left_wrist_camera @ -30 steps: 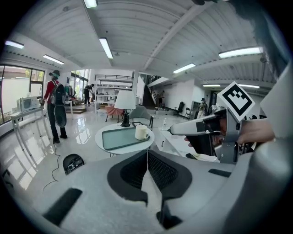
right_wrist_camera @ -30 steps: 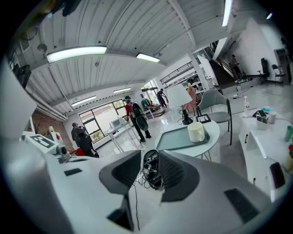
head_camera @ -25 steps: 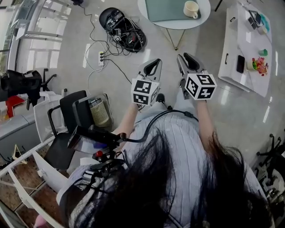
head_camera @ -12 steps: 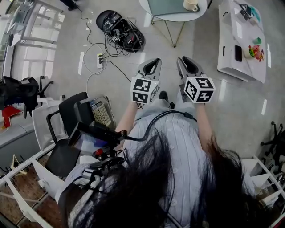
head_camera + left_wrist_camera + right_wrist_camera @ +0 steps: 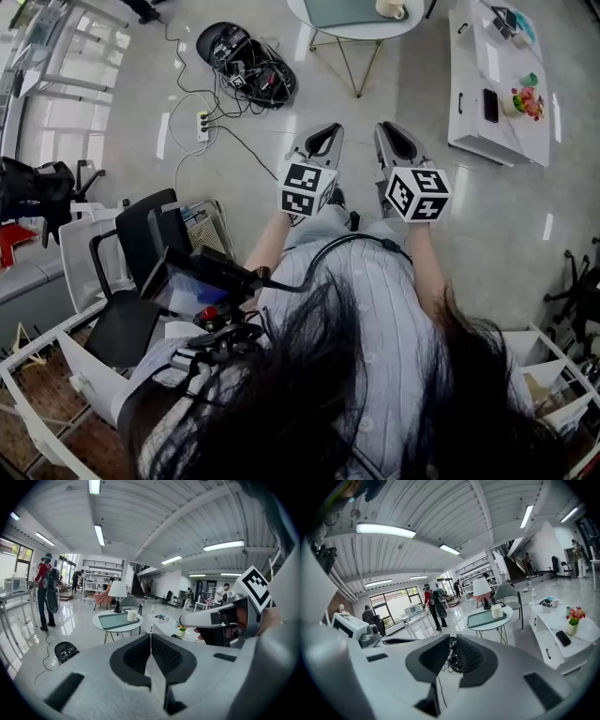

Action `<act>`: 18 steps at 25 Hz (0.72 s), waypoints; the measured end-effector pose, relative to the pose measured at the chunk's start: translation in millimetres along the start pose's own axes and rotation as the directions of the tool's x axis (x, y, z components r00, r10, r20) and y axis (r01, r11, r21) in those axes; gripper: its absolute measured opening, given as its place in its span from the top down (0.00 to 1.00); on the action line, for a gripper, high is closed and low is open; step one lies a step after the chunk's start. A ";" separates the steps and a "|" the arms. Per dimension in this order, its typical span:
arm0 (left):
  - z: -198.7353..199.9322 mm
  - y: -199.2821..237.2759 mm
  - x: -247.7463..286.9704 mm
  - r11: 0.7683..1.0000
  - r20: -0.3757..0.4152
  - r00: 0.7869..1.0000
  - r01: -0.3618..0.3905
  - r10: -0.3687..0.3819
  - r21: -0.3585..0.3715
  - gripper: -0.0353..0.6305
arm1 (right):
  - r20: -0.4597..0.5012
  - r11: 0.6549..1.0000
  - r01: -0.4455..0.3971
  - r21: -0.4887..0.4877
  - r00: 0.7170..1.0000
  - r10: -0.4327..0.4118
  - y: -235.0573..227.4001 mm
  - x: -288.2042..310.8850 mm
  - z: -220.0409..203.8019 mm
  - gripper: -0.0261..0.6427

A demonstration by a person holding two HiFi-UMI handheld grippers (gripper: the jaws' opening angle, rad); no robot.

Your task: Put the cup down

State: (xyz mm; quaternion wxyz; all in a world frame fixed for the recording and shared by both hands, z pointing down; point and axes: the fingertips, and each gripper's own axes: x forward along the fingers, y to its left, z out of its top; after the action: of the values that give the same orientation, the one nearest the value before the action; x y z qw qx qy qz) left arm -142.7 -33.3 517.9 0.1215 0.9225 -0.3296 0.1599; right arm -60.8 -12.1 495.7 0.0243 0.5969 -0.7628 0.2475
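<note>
**Round table (image 5: 305, 21) slips toward the top edge as both grippers come away empty**

Compared with the head view a second ago, the table and the cup (image 5: 391, 8) on it sit higher, almost cut off by the upper edge. The white low table (image 5: 497, 122) at upper right has slid up too, so I judge that the person is backing off. The cup stands upright on the tabletop just beside a green tray (image 5: 342, 11), well apart from both grippers, so the putting-down looks finished. The left gripper (image 5: 328, 131) and right gripper (image 5: 389, 131) are carried side by side at mid-frame in front of the person's chest, pointing toward the table. This is probably just a resting carry, since nothing is left to reach for. The left gripper view shows its fingers pressed together, tips meeting, with nothing in between. The right gripper's jaws have just been closing and now stand all but together; only the floor and cables (image 5: 246, 70) show past them, and no object is gripped.
</note>
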 end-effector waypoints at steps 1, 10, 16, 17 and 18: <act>1.6 -2.6 -0.3 1.000 0.003 1.000 -0.002 0.002 0.002 0.92 | 0.002 1.000 -0.001 -0.003 1.000 0.001 -1.0 -3.4 0.6 0.87; 16.0 -40.5 -0.5 1.000 0.033 0.999 -0.021 0.021 0.001 0.92 | 0.023 1.000 -0.009 -0.021 1.000 0.009 -14.9 -46.5 11.8 0.87; 10.5 -79.6 0.6 1.000 0.023 1.000 -0.005 0.005 0.014 0.92 | 0.019 1.000 -0.012 -0.028 1.000 0.012 -28.9 -76.2 5.2 0.87; 9.8 -83.7 -0.6 1.000 0.022 1.000 -0.006 0.005 0.016 0.92 | 0.019 0.999 -0.015 -0.030 1.000 0.015 -29.3 -79.9 4.6 0.87; 9.2 -87.1 -1.7 1.000 0.022 1.000 -0.007 0.007 0.016 0.92 | 0.019 0.999 -0.017 -0.032 1.000 0.017 -29.5 -83.3 4.2 0.88</act>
State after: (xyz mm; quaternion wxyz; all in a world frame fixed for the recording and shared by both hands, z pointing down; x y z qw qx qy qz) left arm -85.7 30.2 498.5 0.1098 0.9240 -0.3328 0.1530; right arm -8.7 56.2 474.6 0.0242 0.5923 -0.7719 0.2297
